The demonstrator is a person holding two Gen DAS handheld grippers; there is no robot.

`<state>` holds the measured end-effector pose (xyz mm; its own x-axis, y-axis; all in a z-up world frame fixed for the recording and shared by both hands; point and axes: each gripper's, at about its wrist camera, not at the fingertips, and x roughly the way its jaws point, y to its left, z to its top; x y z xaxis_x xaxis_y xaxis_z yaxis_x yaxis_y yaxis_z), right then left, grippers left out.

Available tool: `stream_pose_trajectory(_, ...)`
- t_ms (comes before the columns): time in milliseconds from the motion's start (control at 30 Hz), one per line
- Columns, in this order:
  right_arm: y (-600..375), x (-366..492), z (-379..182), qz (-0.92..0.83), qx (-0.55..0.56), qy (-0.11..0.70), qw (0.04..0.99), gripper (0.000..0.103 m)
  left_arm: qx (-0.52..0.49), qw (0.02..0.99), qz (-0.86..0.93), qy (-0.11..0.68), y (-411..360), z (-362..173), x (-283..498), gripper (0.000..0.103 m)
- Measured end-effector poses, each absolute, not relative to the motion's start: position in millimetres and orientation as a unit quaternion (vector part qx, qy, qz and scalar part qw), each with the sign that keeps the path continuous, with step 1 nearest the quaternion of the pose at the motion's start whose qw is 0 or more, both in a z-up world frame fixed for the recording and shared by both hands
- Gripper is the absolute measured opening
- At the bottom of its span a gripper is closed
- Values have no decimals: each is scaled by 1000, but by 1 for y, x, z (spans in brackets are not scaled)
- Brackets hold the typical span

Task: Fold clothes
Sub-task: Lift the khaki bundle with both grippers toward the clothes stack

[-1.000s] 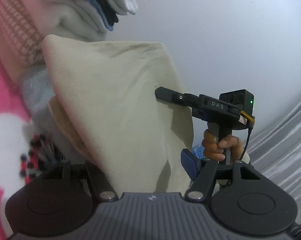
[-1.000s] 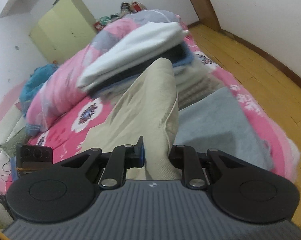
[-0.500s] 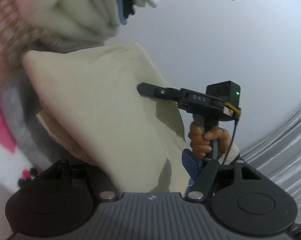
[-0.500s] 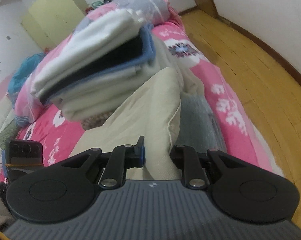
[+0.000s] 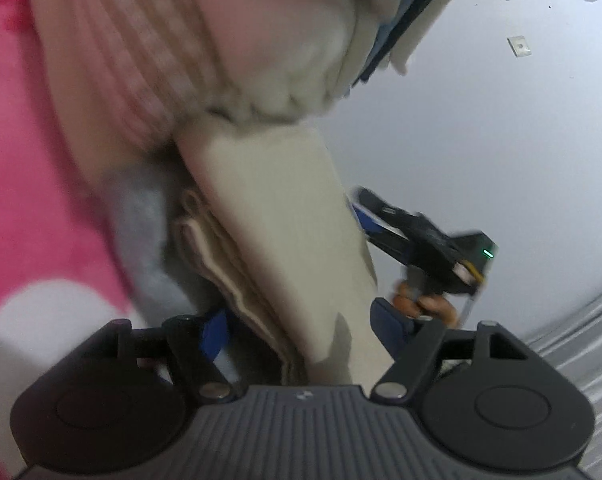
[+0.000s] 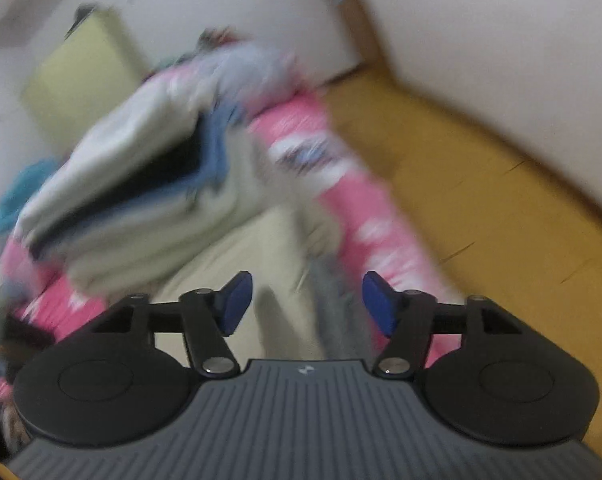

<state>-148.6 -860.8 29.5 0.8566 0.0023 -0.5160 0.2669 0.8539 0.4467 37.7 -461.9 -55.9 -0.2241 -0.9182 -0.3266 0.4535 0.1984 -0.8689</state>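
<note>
1. Find the beige garment (image 5: 277,240) folded at the foot of the stack of folded clothes (image 6: 133,184), its far end touching the stack's lowest layer, on a grey cloth (image 5: 141,216) just in front of the stack.
2. Treat the right gripper (image 6: 307,300) as free: jaws just opening, now wide, beige cloth below them, nothing pinched.
3. Read the left gripper (image 5: 301,326) likewise: jaws just opening wider, the folded edge between the pads but seemingly no longer squeezed.
4. Draw both straight back from the stack, without snagging a layer.
5. Check that the fold sits square to the stack's front.
</note>
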Motion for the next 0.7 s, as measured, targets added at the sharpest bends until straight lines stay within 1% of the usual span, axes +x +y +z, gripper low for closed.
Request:
stream_pose_trajectory(100, -834, -193, 53, -100, 252, 180, 946, 61, -179, 645, -581, 464, -433, -33, 24, 71)
stream_pose_trajectory(167, -800, -221, 63, -124, 216, 143, 958, 58, -139, 686, -586, 409, -416, -13, 7, 67)
stream_pose_trajectory(200, -783, -234, 67, -134, 197, 126, 963, 54, -118, 699, -595, 379, -417, -3, 1, 67)
stream_pose_trajectory(233, -763, -243, 66, -140, 174, 120, 967, 47, -98, 709, -605, 348, -420, 7, -5, 67)
stream_pose_trajectory(300, -729, -254, 59, -144, 136, 111, 974, 40, -54, 723, -621, 297, -429, 21, -18, 68)
stream_pose_trajectory(400, -690, -250, 23, -141, 80, 115, 980, 39, 23, 734, -618, 283, -462, 3, -30, 68)
stream_pose_trajectory(467, -675, -234, -26, -147, 29, 147, 978, 40, 71, 743, -604, 279, -486, -22, -36, 68)
stream_pose_trajectory(500, -668, -228, -47, -150, 7, 157, 976, 40, 80, 745, -605, 269, -486, -28, -39, 69)
stream_pose_trajectory(533, -666, -230, -55, -154, 3, 140, 978, 40, 85, 747, -608, 255, -482, -29, -43, 69)
stream_pose_trajectory(567, -665, -232, -59, -157, 2, 128, 979, 40, 91, 747, -608, 251, -479, -25, -45, 70)
stream_pose_trajectory(633, -669, -233, -38, -156, 9, 138, 978, 39, 91, 748, -608, 249, -472, -15, -47, 71)
stream_pose_trajectory(700, -669, -239, -16, -166, 7, 98, 981, 39, 83, 753, -612, 226, -462, -5, -48, 74)
